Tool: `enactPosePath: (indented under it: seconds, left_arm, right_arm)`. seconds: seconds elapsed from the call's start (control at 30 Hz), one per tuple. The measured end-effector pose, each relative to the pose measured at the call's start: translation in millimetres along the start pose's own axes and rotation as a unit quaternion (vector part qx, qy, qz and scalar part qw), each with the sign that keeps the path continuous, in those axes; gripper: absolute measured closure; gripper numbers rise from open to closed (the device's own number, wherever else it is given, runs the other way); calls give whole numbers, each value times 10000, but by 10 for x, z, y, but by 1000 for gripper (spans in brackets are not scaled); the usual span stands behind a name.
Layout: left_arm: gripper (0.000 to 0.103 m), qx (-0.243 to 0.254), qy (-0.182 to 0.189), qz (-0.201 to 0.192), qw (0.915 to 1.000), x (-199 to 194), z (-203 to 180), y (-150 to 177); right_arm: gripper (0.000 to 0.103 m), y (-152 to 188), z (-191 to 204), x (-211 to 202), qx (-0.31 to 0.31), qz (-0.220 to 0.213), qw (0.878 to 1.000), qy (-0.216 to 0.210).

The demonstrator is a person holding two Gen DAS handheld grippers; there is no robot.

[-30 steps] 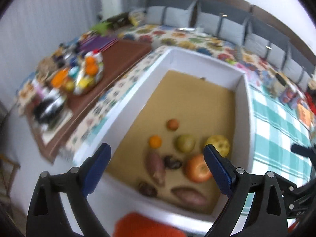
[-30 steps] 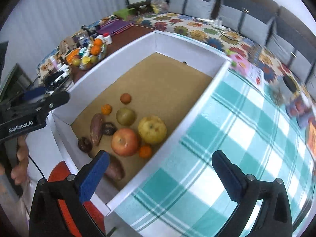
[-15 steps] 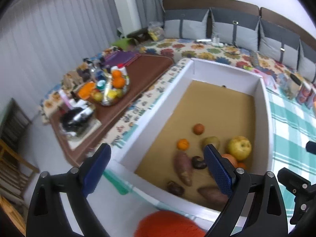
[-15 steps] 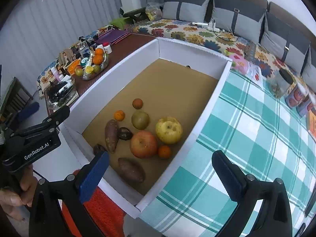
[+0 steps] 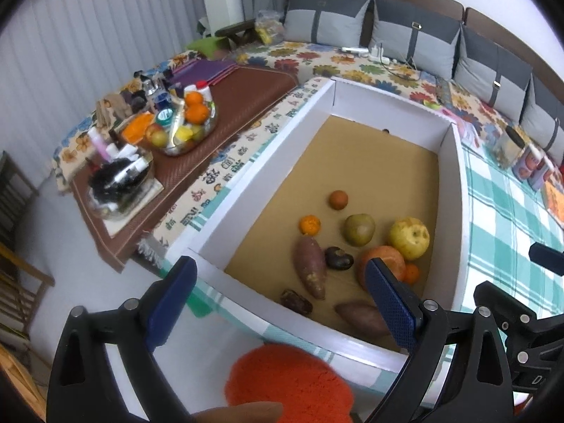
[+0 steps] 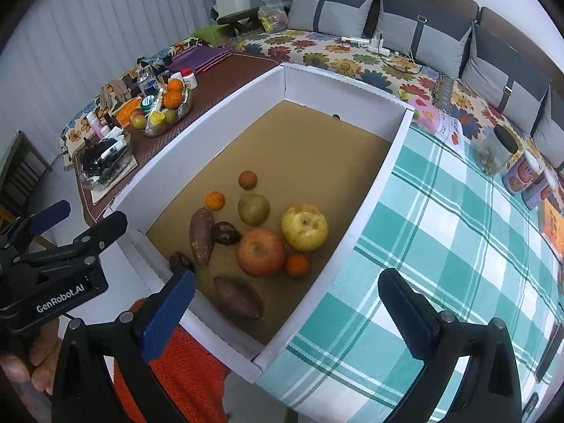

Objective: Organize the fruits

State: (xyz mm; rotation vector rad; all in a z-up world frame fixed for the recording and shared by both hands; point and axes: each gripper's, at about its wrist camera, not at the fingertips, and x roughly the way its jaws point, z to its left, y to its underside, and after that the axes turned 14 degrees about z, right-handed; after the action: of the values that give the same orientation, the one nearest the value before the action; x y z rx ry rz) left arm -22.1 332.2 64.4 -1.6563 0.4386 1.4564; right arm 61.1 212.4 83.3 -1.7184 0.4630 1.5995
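The fruits [image 6: 261,232] lie bunched at the near end of the white box [image 6: 197,148], with two sweet potatoes among them. Both the left gripper [image 5: 282,303] and right gripper [image 6: 289,313] hover above the near rim, fingers spread wide and empty. That fits either sorting about to start or just ended, so I'd name no pick.

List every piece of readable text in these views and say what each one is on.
"GenRobot.AI": white print on the black body of the left gripper, seen in the right wrist view.
Printed characters on the patterned cloth beside the box: too distorted to read.
Labels on the cans and the white leaflet on the checked cloth: too small to read.
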Motion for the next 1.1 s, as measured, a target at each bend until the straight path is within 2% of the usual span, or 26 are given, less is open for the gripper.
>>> enactPosePath:
  seconds: [1.0, 1.1]
  left_arm:
    - [6, -80, 181, 225, 9995, 121, 34, -32]
    - [6, -69, 308, 211, 9993, 123, 32, -25]
  right_arm:
    - [0, -46, 69, 36, -8, 60, 10000, 71]
    - [0, -41, 46, 50, -9, 68, 9999, 97]
